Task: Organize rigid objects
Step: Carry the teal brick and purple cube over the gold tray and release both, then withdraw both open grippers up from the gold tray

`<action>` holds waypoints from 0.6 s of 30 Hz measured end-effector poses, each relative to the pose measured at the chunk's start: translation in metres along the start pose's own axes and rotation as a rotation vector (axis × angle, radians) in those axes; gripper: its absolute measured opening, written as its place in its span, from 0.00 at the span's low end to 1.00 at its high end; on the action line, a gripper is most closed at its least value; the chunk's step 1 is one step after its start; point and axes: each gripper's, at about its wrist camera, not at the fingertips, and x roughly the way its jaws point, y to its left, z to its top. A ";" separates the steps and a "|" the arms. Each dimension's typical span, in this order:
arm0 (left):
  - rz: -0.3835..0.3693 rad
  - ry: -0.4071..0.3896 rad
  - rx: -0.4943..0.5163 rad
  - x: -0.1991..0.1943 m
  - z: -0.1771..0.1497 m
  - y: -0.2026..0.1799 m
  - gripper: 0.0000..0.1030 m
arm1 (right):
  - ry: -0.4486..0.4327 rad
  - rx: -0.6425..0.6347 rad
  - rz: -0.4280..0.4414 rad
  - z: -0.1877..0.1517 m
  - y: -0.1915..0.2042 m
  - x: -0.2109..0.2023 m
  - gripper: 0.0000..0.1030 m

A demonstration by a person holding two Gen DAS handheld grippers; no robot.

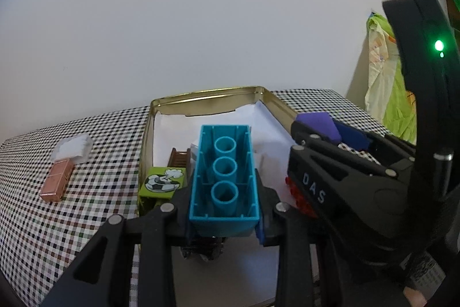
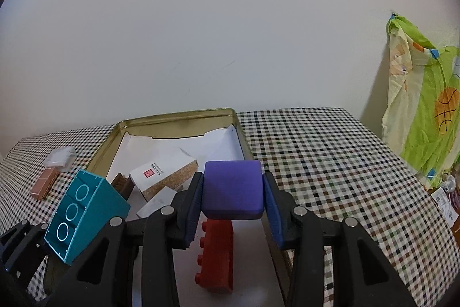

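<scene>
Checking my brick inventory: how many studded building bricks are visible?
2: a teal brick clamped in the left gripper, and a red brick lying below the right gripper. Others may be hidden.

Checkered tablecloth (image 2: 330,163) over table. Directly on it: open gold tin (image 2: 172,117), centre-far; copper-coloured block (image 1: 56,180) and clear plastic case (image 1: 73,148), touching, left.

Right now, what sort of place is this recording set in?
Probably a home room: a table with a checkered tablecloth against a plain wall, a child's printed shirt hanging nearby, and toy bricks going into a gold tin.
</scene>
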 end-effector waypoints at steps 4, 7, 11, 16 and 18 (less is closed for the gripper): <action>0.013 0.006 0.004 0.002 0.002 0.002 0.30 | 0.013 0.015 0.023 0.003 -0.002 0.003 0.42; 0.023 0.029 -0.012 0.007 0.002 0.005 0.54 | 0.039 0.027 0.065 0.004 -0.003 0.007 0.47; -0.077 0.055 -0.016 0.013 0.000 0.004 0.79 | -0.005 0.034 0.105 0.004 -0.002 -0.002 0.86; -0.085 0.047 -0.012 0.013 -0.002 0.005 0.81 | -0.010 0.050 0.101 0.002 -0.003 -0.002 0.91; -0.083 0.022 -0.006 0.009 -0.003 0.007 0.84 | -0.040 0.067 0.096 0.001 -0.007 -0.009 0.91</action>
